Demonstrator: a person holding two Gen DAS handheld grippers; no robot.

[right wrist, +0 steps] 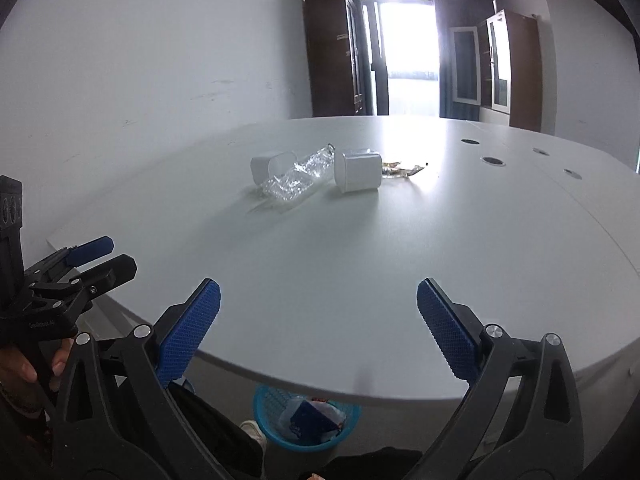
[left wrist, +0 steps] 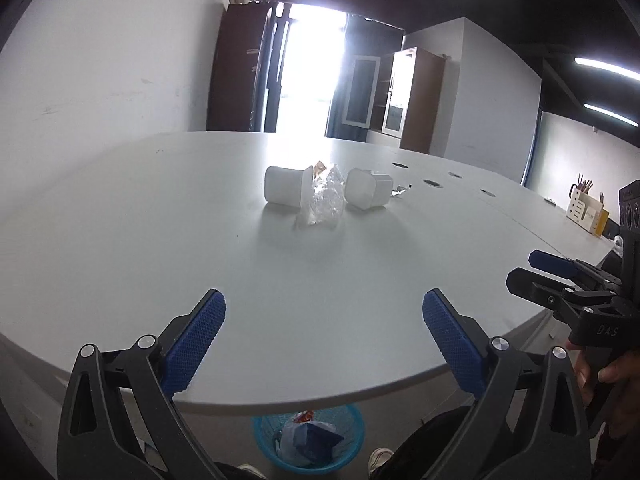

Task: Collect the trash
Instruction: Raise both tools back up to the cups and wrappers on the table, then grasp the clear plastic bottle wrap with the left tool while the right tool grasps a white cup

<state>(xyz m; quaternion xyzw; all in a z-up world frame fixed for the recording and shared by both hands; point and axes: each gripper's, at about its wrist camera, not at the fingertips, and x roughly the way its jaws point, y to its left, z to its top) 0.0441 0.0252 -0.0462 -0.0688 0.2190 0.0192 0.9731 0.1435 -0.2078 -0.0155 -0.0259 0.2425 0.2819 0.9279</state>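
On the white table (left wrist: 160,240) lies a small heap of trash: a white cup on its side (left wrist: 286,191), a crumpled clear plastic bottle (left wrist: 324,200), a second white cup (left wrist: 368,188) and a foil wrapper (left wrist: 400,190). The right wrist view shows the same cup (right wrist: 266,166), bottle (right wrist: 298,178), cup (right wrist: 358,170) and wrapper (right wrist: 400,170). My left gripper (left wrist: 324,320) is open and empty above the near table edge. My right gripper (right wrist: 318,312) is open and empty beside it. Below the edge stands a blue basket (left wrist: 308,440) with trash in it; it also shows in the right wrist view (right wrist: 304,420).
Round cable holes (right wrist: 494,161) dot the table's right side. A desk organiser (left wrist: 586,210) stands far right. Brown cabinets (left wrist: 416,100) and a bright doorway are behind the table. The person's shoes and legs are by the basket.
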